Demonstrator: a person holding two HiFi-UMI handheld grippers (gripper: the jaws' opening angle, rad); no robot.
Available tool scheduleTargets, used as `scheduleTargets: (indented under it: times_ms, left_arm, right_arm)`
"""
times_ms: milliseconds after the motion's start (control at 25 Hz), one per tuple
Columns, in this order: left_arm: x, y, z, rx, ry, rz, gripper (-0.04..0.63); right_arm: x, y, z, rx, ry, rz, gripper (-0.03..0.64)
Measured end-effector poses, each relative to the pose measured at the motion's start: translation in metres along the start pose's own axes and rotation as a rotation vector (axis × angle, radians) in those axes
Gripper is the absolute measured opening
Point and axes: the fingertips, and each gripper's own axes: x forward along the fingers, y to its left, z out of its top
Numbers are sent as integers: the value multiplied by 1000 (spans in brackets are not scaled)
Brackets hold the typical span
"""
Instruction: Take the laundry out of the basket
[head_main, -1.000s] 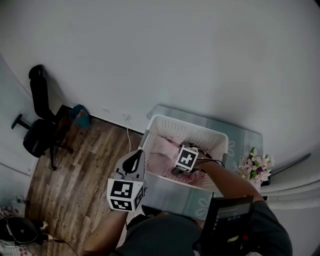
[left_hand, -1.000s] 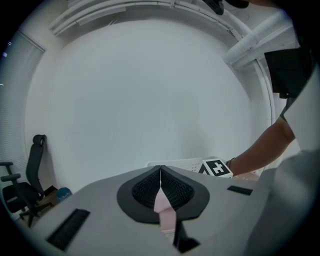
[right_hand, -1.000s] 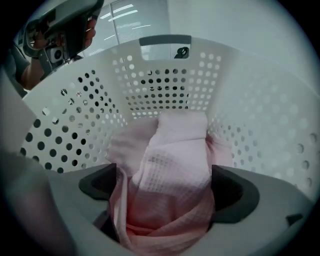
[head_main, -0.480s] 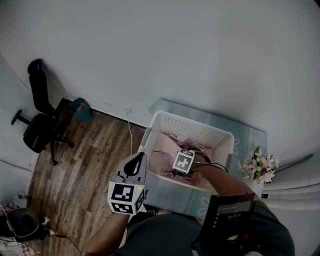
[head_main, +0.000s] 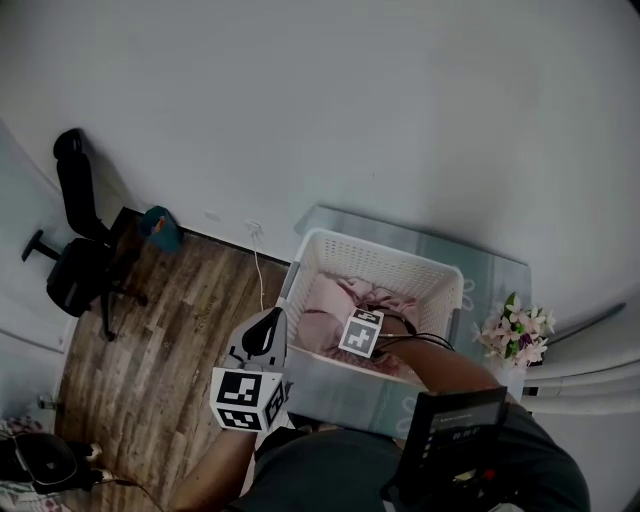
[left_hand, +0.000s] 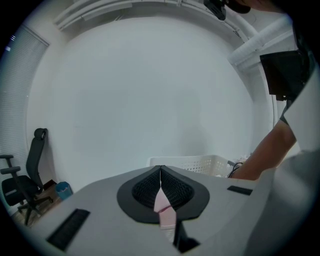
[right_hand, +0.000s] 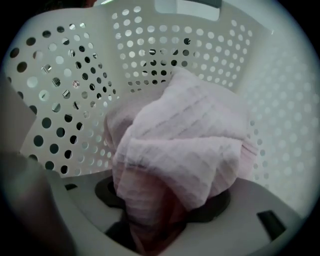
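A white perforated laundry basket (head_main: 380, 250) stands on a table and holds pink laundry (head_main: 328, 300). My right gripper (head_main: 371, 310) reaches down into it, marker cube on top. In the right gripper view its jaws are closing on a bunched pink striped cloth (right_hand: 185, 145), which fills the gap and hides the pads, with the basket wall (right_hand: 75, 100) behind. My left gripper (head_main: 267, 327) hovers outside the basket's near left corner, above the floor. Its jaws (left_hand: 160, 172) meet in a line, shut, with only a thin pale pink strip at the seam.
A bunch of pink flowers (head_main: 515, 335) stands right of the basket on the grey-blue table (head_main: 485, 268). On the wooden floor to the left are a black office chair (head_main: 80, 255), a teal bin (head_main: 160, 230) and a white cable (head_main: 258, 262).
The right gripper has sunk a little lower and nearer in the basket, and the pink cloth now bunches up around it. The left gripper has barely shifted.
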Motion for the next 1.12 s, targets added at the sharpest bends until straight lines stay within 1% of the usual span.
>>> scheduleTargets:
  times_ms: [200,280,440,560,640,720,840,1000,1120]
  left_arm:
    - [-6,-10,15,34,-27,-43,8]
    - [-9,-11,21,47,-43,-52,8]
    - [-13,-14,32,49,-74,-67,8]
    - [-18,-13,43,44,-116,-51,8]
    - [-22,-12,51,33,-152,-38,7]
    - [-24,-12,59,27,-176,-42,7]
    - [-26,-16,67,25,-195,-58,8]
    - [-30,-24,77,28,-214,-79,6]
    - [-31,-32,87,47,-237,-104,6]
  right_arm:
    - [-13,-3,4,36,-37,-53,290]
    - [-24,-5,9,72,-77,-72,284]
    - [-60,-11,24,188,-205,-103,281]
    - [-94,-16,30,241,-296,-145,281]
    - [-118,-19,35,265,-371,-184,281]
    - [-144,-21,41,297,-450,-225,281]
    - [-185,-24,45,348,-549,-291,281]
    - [-240,-23,45,388,-669,-373,281]
    - [-283,-21,39,417,-757,-455,281]
